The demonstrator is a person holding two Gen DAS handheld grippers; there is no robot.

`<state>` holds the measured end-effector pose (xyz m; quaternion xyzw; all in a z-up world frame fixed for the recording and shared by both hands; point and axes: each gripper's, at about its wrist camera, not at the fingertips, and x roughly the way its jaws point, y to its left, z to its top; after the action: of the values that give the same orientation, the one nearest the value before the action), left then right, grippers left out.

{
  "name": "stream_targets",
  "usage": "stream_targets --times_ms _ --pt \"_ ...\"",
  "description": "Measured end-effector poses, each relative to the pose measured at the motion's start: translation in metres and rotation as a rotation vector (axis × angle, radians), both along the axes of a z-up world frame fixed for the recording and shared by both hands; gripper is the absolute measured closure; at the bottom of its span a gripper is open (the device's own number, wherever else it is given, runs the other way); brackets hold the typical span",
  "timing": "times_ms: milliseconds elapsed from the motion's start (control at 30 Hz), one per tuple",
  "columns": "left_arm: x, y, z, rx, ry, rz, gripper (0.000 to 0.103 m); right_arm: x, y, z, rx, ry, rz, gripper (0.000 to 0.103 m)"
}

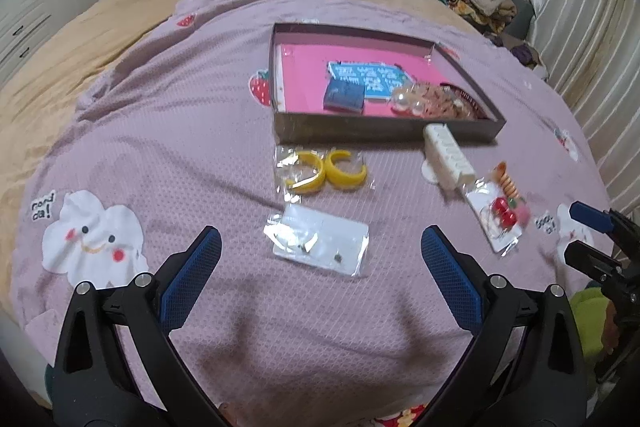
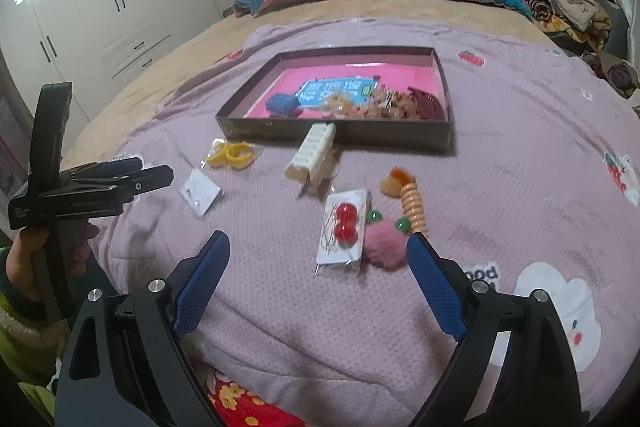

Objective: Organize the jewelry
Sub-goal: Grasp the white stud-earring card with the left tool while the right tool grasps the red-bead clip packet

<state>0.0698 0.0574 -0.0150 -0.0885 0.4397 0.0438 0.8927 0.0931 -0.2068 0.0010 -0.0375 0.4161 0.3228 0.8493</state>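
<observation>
Both jaws are spread wide and empty: the left gripper (image 1: 320, 251) above the clear earring packet (image 1: 320, 245); the right gripper (image 2: 318, 251) by the cherry earring card (image 2: 343, 229); slippery film on the soft bed blanket (image 2: 500, 163) could be pushed or missed; the box (image 2: 446, 99) lies beyond.

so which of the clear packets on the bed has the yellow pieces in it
The packet with yellow hoops, lying nearest the box's front wall; the other two hold white cards.

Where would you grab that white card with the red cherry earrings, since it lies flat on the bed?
Probably by one short edge of the cherry earring card, coming from the near side with the open right gripper. It lies flat in a clear sleeve on the soft blanket, so a finger could slip under. The pink pom-pom crowds its right side.
</observation>
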Motion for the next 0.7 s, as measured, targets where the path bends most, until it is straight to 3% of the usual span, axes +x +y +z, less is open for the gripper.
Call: stream_targets --times_ms 67,467,700 --pt "-0.001 0.0 -0.006 0.001 0.015 -0.001 0.01 0.0 0.001 -0.005 -0.005 0.012 0.003 0.014" --pt "0.001 0.0 -0.033 0.018 0.062 -0.004 0.01 0.015 0.003 -0.043 -0.022 0.159 -0.038 0.055" --pt "0.006 0.001 -0.041 0.016 0.071 -0.009 0.01 0.024 0.009 -0.055 -0.006 0.2 -0.045 0.062"
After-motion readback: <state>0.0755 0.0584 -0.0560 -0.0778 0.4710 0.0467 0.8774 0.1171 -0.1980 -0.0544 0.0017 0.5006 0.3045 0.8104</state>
